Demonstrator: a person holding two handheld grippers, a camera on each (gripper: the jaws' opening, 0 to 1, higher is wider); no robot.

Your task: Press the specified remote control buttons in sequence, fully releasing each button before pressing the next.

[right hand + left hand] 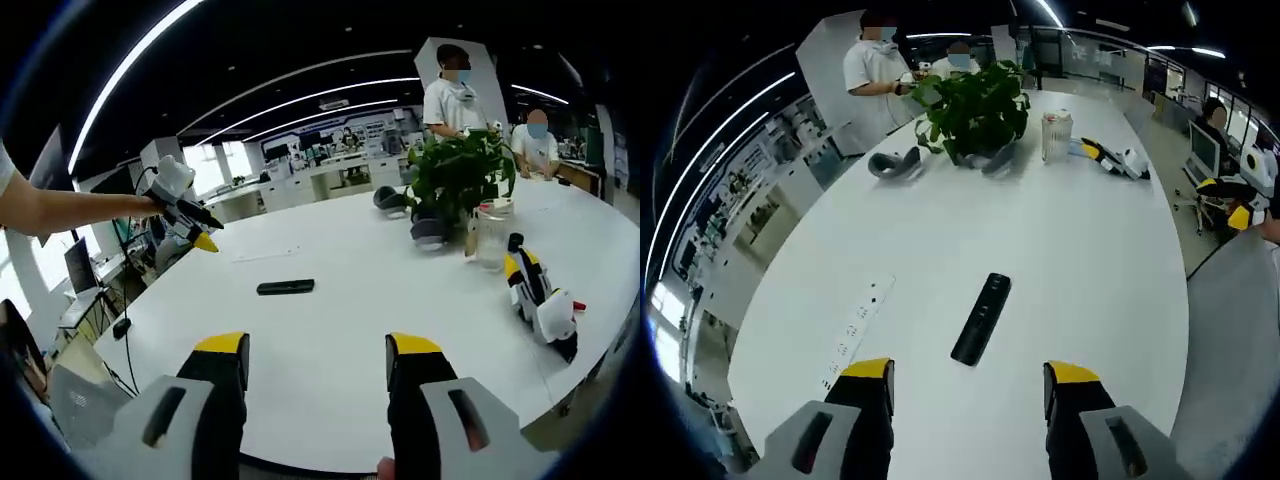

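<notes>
Remote (981,318) lies untouched on bench (1090,260); both jaws are held wide apart. Wrong button may be pressed if approach is skewed.

Your left tongs (968,385) have black jaws capped with yellow tips, rising from grey housings with dark slots. Your right tongs (315,362) match them: black jaws, yellow caps, grey bodies.

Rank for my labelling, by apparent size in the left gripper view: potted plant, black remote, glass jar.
1. potted plant
2. black remote, though nearness to the camera inflates it
3. glass jar, farther away
</notes>
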